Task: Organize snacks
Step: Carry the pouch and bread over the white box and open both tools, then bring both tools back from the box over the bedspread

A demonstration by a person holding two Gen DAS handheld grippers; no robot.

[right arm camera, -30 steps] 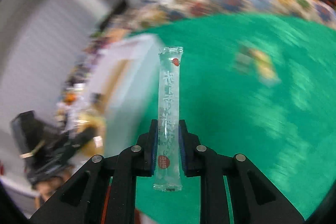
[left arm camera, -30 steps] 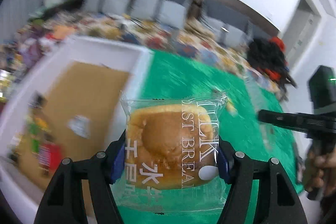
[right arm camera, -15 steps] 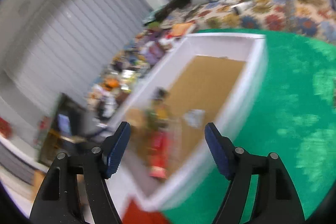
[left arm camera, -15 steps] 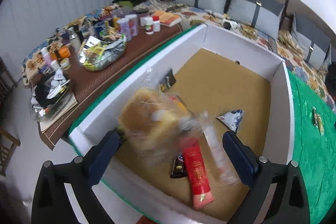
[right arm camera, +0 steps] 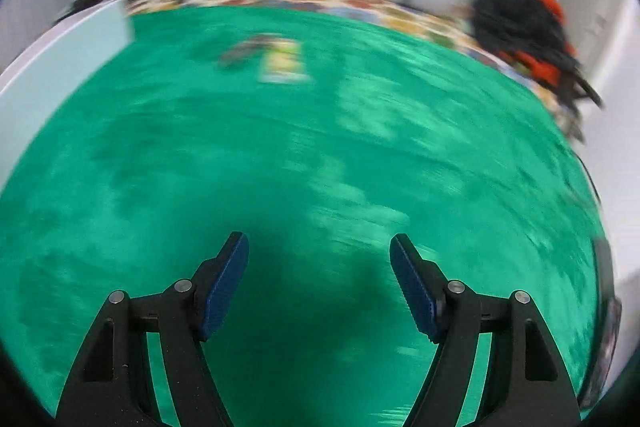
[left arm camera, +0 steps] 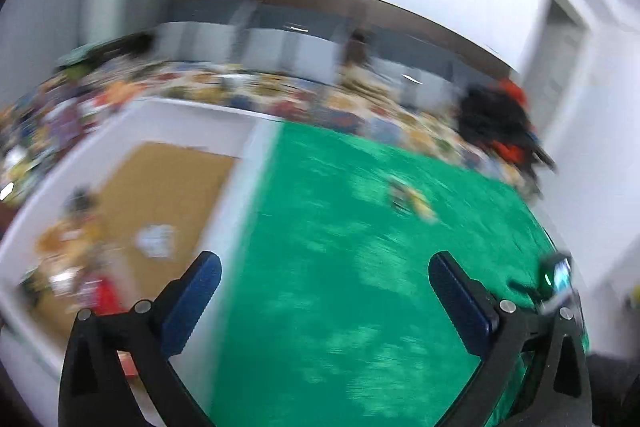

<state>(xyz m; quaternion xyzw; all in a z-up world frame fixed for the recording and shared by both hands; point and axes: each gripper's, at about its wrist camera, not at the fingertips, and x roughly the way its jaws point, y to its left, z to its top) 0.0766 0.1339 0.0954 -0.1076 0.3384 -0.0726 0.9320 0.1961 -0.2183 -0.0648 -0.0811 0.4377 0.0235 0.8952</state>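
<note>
Both tongs, left tongs (left arm camera: 324, 283) and right tongs (right arm camera: 319, 267), stand wide and empty, their jaws just opened. Bread and stick now lie in the white box (left arm camera: 240, 187); 2 snacks (right arm camera: 276, 61) remain on the green tabletop (right arm camera: 320, 167) right of it.

Both grippers emptied, bread (left arm camera: 66, 239) and stick now boxed.

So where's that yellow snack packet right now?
The yellow packet lies on the green cloth, far ahead of both grippers, right of the white box.
</note>
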